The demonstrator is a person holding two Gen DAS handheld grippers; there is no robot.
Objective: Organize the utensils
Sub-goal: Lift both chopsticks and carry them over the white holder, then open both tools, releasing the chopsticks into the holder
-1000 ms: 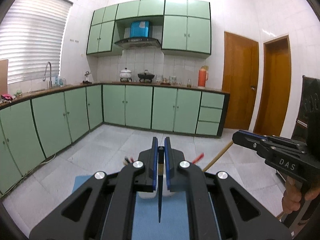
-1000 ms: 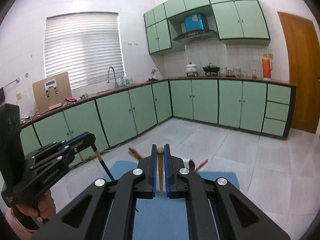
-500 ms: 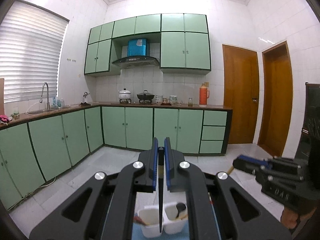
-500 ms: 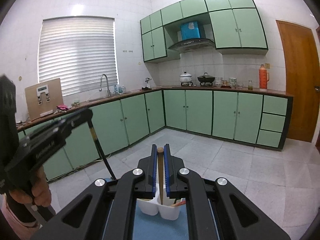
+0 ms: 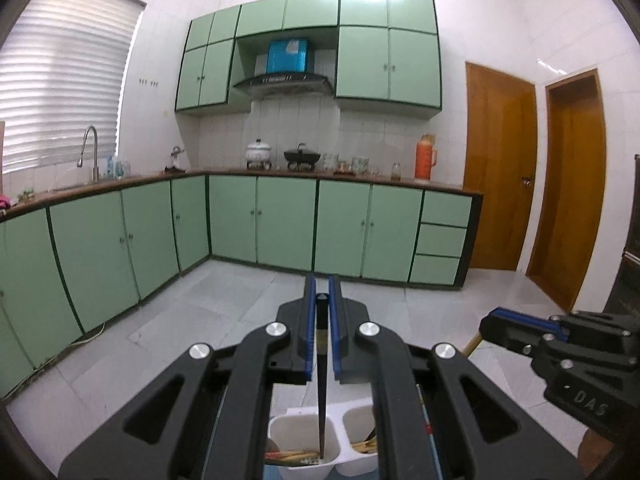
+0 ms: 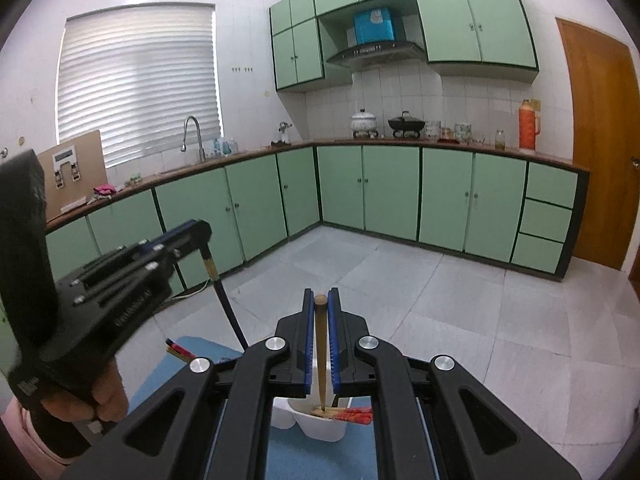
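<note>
Over the white holder's point(image 5: 304, 440) left cup, the left tongs point(image 5: 321, 300) pinch a black chopstick point(image 5: 321, 392), tip inside; beside them, the right tongs point(image 6: 320, 304) pinch a wooden chopstick point(image 6: 320, 352), tip in the right cup.

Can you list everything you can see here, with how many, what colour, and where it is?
White plastic two-compartment holder: one, on the blue mat, utensils inside.
Blue mat: one, under the holder.
Black chopstick: one, held upright over the holder.
Light wooden chopstick: one, tip in the holder.
Red-handled utensils: a few, in the holder.
Green cabinets: many, along the walls.
Orange flask: one, on the counter.
Wooden doors: two, at right.
Left gripper: black, blue pads, shut on the black chopstick.
Right gripper: same, shut on the wooden chopstick.
</note>
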